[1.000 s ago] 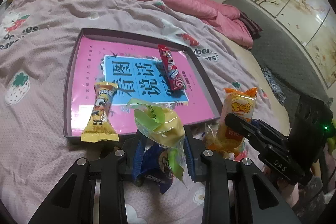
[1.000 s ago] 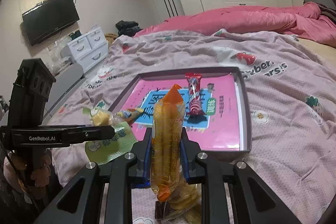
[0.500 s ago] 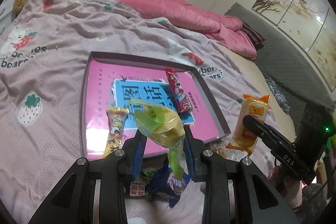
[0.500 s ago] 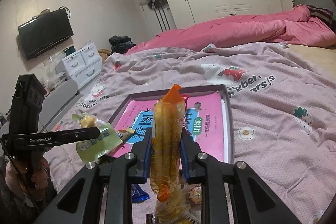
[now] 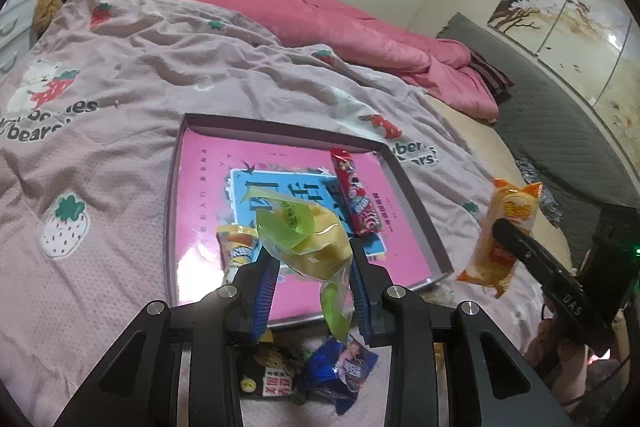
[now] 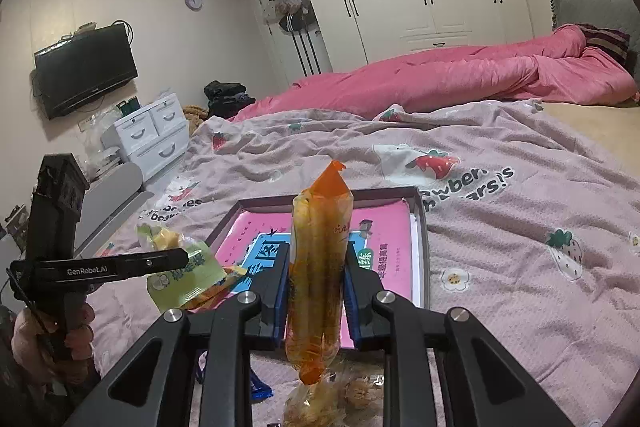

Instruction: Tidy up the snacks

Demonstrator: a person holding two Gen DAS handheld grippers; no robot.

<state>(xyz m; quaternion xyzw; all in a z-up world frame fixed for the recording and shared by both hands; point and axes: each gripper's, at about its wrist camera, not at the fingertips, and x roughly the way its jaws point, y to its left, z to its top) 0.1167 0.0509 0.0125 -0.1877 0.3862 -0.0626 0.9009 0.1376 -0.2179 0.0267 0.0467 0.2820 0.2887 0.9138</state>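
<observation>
Both packets hang above the bed's near edge: the left gripper (image 5: 312, 291) pinches a green-yellow snack (image 5: 308, 239), the right gripper (image 6: 316, 291) an orange snack (image 6: 318, 267). Best lower each flat into the tray (image 5: 416, 215), clear of the red stick (image 5: 354, 195).

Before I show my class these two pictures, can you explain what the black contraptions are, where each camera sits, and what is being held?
These are hand-held grippers, one per hand, each carrying a fisheye camera looking along its fingers. In the left camera's picture, the left gripper clamps a yellow-green plastic snack packet. In the right camera's picture, the right gripper clamps a tall orange snack packet. Ahead, on the pink strawberry-print bedspread, lies a shallow dark-rimmed box with a pink book, already holding a long red snack wrapper.
</observation>
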